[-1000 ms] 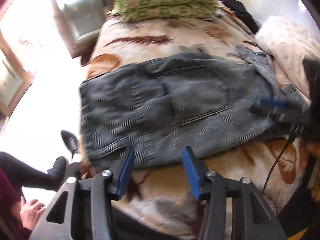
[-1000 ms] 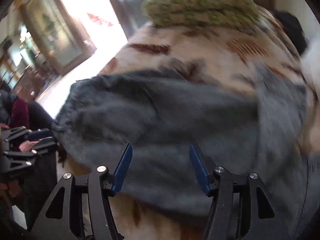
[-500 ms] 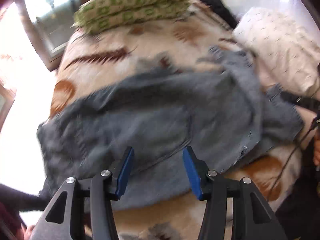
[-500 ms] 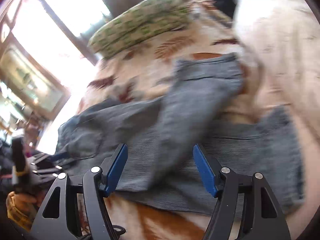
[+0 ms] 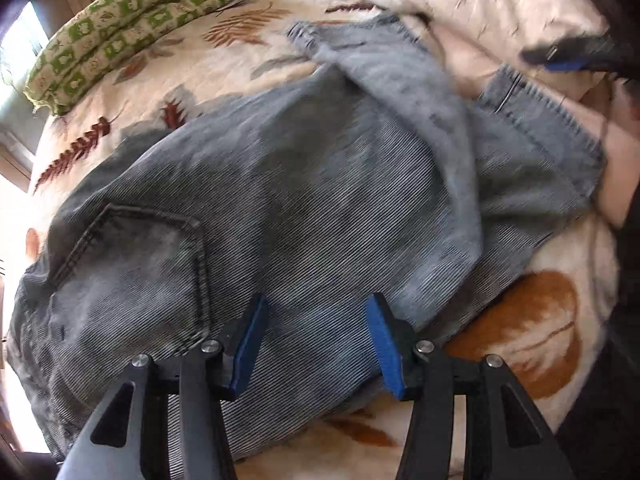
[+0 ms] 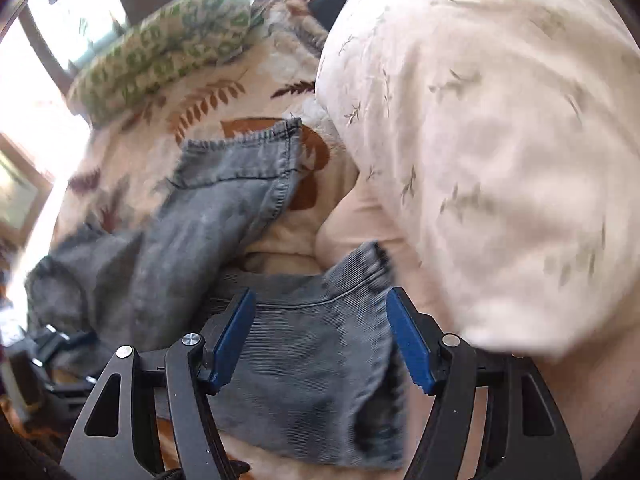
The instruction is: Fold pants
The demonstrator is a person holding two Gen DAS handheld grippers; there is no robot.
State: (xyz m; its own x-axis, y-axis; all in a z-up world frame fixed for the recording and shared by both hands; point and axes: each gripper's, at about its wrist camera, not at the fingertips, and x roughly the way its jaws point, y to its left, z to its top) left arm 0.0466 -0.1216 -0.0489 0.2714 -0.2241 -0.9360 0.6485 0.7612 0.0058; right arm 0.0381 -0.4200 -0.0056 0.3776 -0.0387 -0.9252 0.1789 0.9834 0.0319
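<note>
**Visitor:** What's in front of each claw?

**Onlooker:** The grey pants [image 5: 280, 208] lie spread on a bed, over a cream blanket [image 5: 192, 64] printed with brown leaves. The left claw [image 5: 316, 344] hangs above them, pointing steeply down, its blue pads apart and holding nothing. A back pocket [image 5: 132, 276] sits just to that claw's left. Ahead and to its right, one leg [image 5: 400, 80] lies flopped across the other, and the hem [image 5: 548, 120] of the lower leg reaches toward a pale pillow [image 5: 480, 4].

**Visitor:** And the other one?

**Onlooker:** The right claw [image 6: 320, 336] also stands apart and empty, right over that lower hem [image 6: 312, 344]. The pillow [image 6: 500, 140] bulges close on its right. The crossed leg's hem [image 6: 240, 152] lies ahead, to its left.

**Visitor:** So how should this step go?

**Onlooker:** I'd judge the legs need squaring before any fold. The right claw should pinch only the crossed leg's hem, both layers, and draw it back into line with the lower leg. The left claw could pin the seat area so the pants don't slide. Watch the pillow; it crowds the hems.
</note>
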